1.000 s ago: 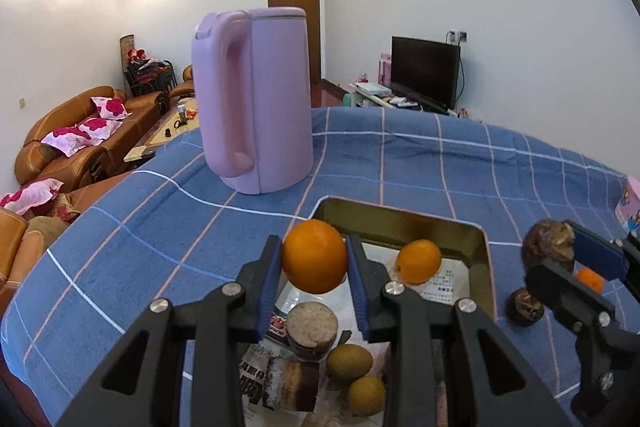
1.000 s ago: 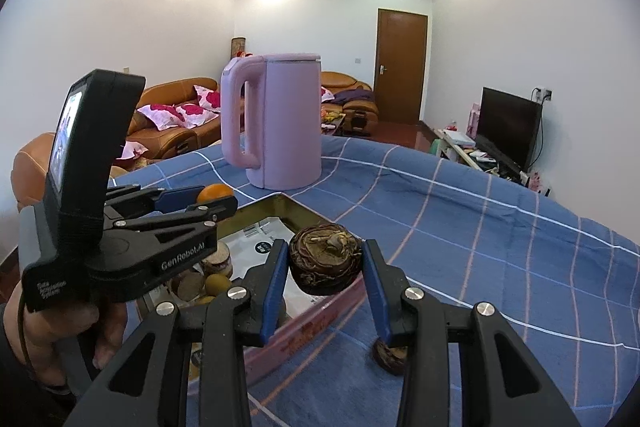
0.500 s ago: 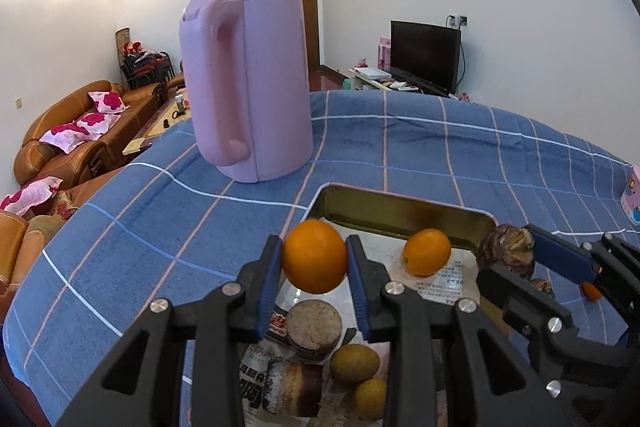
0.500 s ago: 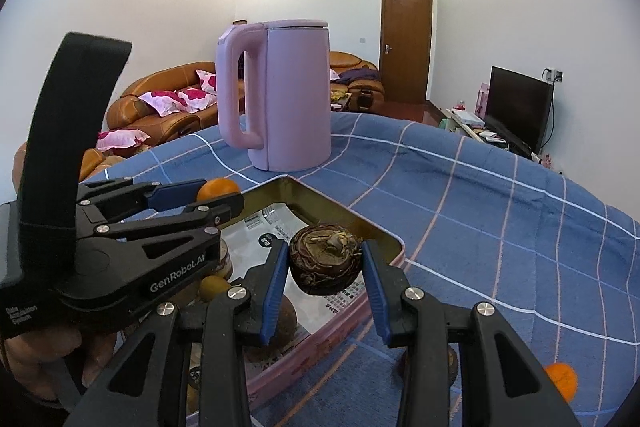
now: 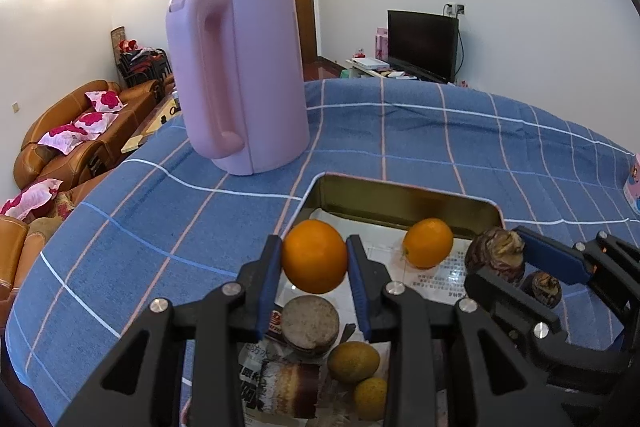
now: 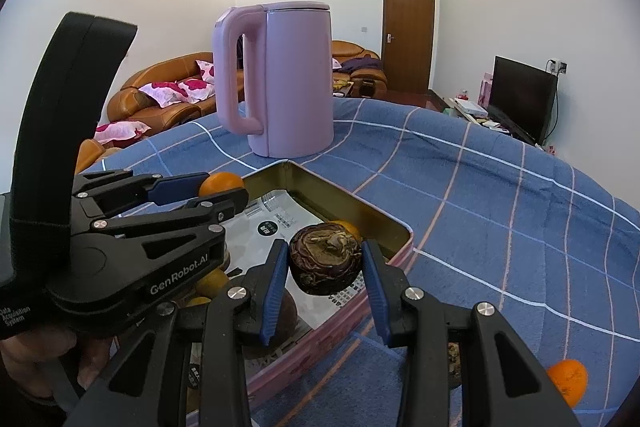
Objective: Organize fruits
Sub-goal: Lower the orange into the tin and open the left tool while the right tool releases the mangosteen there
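Both grippers hang over the open tin (image 5: 404, 195), each loaded. The left gripper (image 5: 314, 269) clamps an orange (image 5: 314, 255) between its blue pads, held clear above the paper lining; the right gripper (image 6: 325, 275) clamps a dark brown, knobbly fruit (image 6: 325, 257) over the tin's right-hand edge. In the left wrist view the right gripper (image 5: 505, 259) enters at 4 o'clock, its fruit just inside the rim. Judged step: setting both fruits down into the tin. To do it well, each hand likely wants to lower until the fruit touches or nearly touches the lining before the jaws part, since both fruits are round and will roll if dropped. The orange looks best placed on bare paper toward 12 o'clock of its gripper, short of the second orange (image 5: 427, 243) that sits by the far wall at 1 o'clock. Directly beneath and toward 6 o'clock lie a round brown disc (image 5: 310, 321) and 2 small yellow-green fruits (image 5: 354, 361), so that patch is crowded. The 2 grippers stand near each other, so releasing 1 at a time seems safer. The held orange is smooth, bright, evenly coloured, unblemished on the visible side. The brown fruit has a rough, scaly skin with a dry tuft on top. 1 more orange (image 6: 568, 381) rests on the blue checked cloth (image 6: 500, 187) outside the tin at 4 o'clock in the right wrist view. A pink kettle (image 5: 240, 75) stands beyond the tin at 11 o'clock.
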{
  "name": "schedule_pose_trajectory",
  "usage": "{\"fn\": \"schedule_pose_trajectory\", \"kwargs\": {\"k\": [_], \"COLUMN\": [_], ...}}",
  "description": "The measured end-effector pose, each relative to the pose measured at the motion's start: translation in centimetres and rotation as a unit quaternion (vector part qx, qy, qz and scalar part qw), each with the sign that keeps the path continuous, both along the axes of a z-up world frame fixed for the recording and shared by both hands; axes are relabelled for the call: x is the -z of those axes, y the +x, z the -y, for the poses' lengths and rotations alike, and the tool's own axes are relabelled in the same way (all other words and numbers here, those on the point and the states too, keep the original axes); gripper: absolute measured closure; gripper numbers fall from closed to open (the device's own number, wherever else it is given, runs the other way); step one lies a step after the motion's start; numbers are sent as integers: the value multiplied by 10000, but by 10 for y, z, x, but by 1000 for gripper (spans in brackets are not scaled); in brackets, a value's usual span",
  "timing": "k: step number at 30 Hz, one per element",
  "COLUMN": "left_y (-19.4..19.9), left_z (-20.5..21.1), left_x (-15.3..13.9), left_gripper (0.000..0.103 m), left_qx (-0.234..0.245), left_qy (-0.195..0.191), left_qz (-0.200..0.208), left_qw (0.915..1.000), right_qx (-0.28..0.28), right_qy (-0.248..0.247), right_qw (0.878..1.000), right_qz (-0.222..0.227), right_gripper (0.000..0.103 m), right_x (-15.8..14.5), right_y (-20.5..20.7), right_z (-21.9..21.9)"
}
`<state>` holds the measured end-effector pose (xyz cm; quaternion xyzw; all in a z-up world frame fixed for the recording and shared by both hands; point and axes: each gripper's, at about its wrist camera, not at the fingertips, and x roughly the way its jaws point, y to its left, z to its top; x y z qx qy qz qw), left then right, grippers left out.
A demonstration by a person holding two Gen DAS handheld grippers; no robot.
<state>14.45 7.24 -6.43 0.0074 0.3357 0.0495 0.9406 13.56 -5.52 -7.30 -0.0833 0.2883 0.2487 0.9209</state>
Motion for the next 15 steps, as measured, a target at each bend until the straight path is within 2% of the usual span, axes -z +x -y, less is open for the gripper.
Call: {"fn": "schedule_pose_trajectory", "kwargs": {"k": [10,13,15], "left_y": [0,0,-1], "left_z": [3,3,4], "left_x": [1,0,0], "left_gripper": [67,63,54], "left_qx": [16,4,-2], "left_qy": [63,68,88], "left_qz": [21,33,43], "left_qw": [10000,10000,10000], "right_qx": [1,18,-14], "right_qy": [-12,-32,-34], "right_qw": [10000,9999,9999], "right_qz": [-94,-99,-123], "right_gripper": [63,63,61], "right_x": [4,5,5], "right_y": [2,3,4], "right_z": [-1,-2,-2]}}
